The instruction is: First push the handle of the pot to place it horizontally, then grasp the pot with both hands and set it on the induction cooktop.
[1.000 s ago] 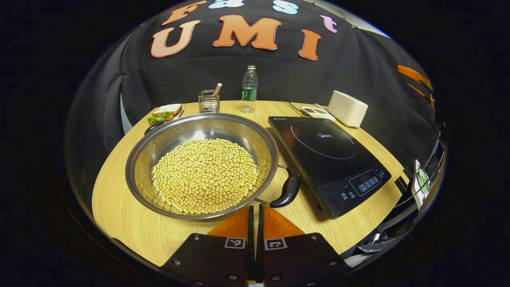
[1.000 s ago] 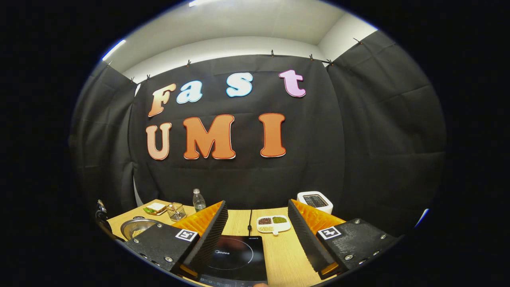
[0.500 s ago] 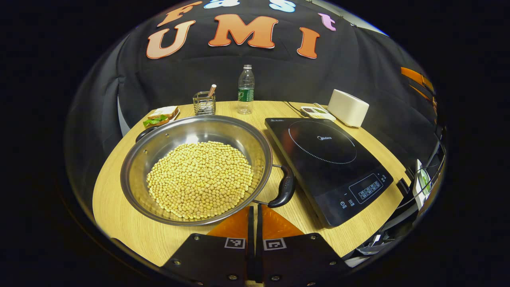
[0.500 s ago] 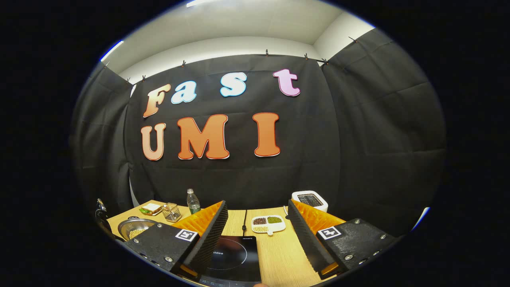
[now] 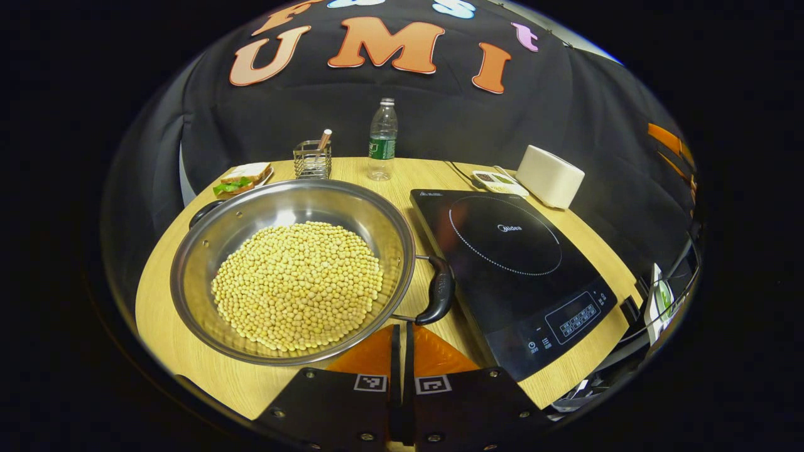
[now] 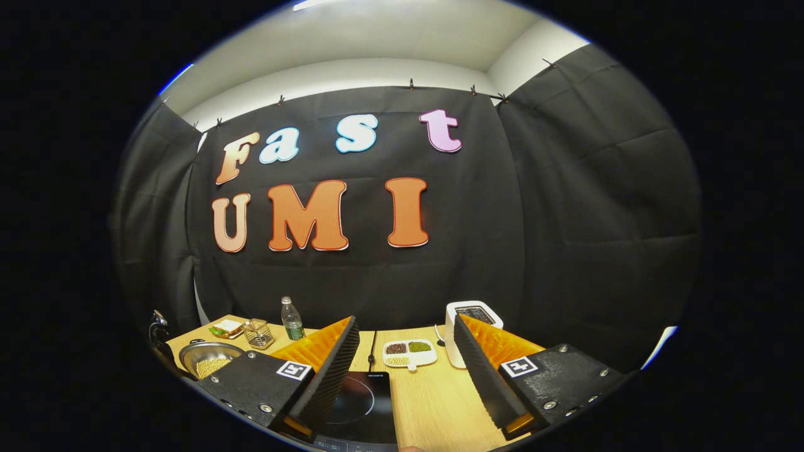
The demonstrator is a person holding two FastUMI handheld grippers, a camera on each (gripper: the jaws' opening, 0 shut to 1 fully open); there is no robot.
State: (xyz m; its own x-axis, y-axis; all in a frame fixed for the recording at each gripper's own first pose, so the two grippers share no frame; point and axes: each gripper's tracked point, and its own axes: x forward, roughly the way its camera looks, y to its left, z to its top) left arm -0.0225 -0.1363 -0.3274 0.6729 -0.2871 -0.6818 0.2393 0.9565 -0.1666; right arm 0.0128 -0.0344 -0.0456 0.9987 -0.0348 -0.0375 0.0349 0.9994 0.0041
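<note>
While my left gripper (image 5: 401, 342) sits with its fingers pressed together on nothing, its tips lie just in front of the pot (image 5: 292, 267), close by the near handle (image 5: 438, 290). I see the pot resting on the wooden table (image 5: 565, 232), wide and shallow, of bright steel, with a bed of pale beans (image 5: 295, 282) across its bottom. That near handle is dark and curved and points toward the induction cooktop (image 5: 512, 263), which lies flat just to the right of the pot, its control panel at the near corner. A second dark handle (image 5: 204, 210) peeks out at the pot's far left rim.

Beyond the pot I make out a sandwich (image 5: 242, 177) on a plate, a wire holder (image 5: 312, 159) and a clear bottle (image 5: 382, 139) upright near the far edge. A white toaster (image 5: 550, 176) stands past the cooktop, with a small divided dish (image 5: 499, 181) beside it.

My right gripper (image 6: 408, 367) hangs higher, released, its fingers spread wide apart and holding nothing. Between them I see the table, the dish and the cooktop's far edge below; the pot shows far off at lower left.
</note>
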